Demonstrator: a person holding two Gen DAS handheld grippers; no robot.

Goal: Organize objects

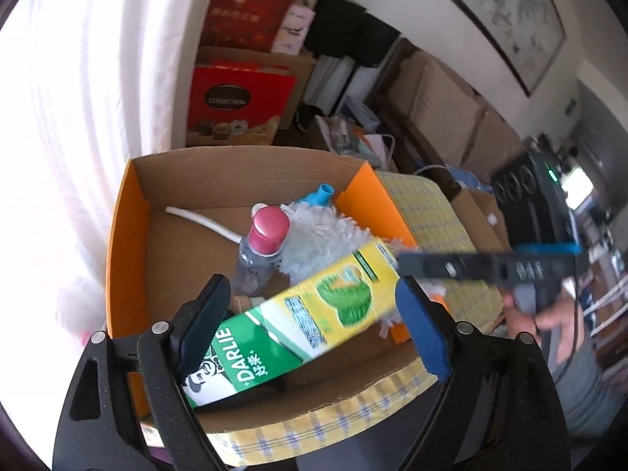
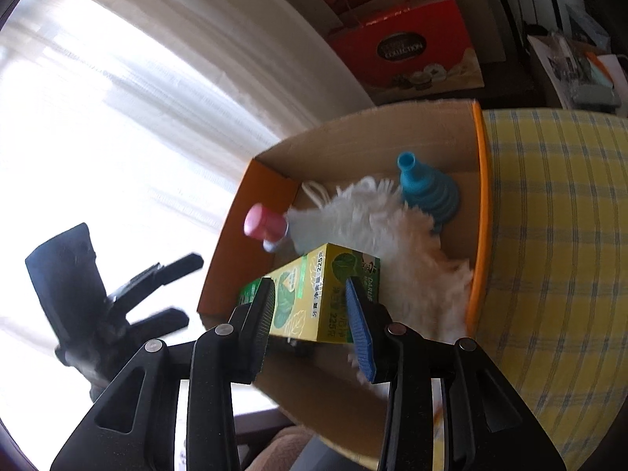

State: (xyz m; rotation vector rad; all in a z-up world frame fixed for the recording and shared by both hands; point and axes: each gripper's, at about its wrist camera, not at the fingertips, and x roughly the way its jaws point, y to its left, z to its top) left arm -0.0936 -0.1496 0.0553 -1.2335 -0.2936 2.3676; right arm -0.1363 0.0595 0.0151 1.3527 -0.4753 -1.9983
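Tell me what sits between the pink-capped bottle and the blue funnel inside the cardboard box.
The white fluffy duster head fills that stretch between the pink-capped bottle and the blue funnel, clearest in the right wrist view.

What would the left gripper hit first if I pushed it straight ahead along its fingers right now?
Most likely the toothpaste box, which lies across the line between the open left gripper fingers, over the cardboard box. Depth is unclear; the pink-capped bottle stands just behind it.

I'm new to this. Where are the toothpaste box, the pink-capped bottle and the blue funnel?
toothpaste box (image 1: 314, 314): left wrist view, yellow side.
pink-capped bottle (image 1: 270, 231): left wrist view, cap.
blue funnel (image 2: 429, 192): right wrist view, ribbed body.
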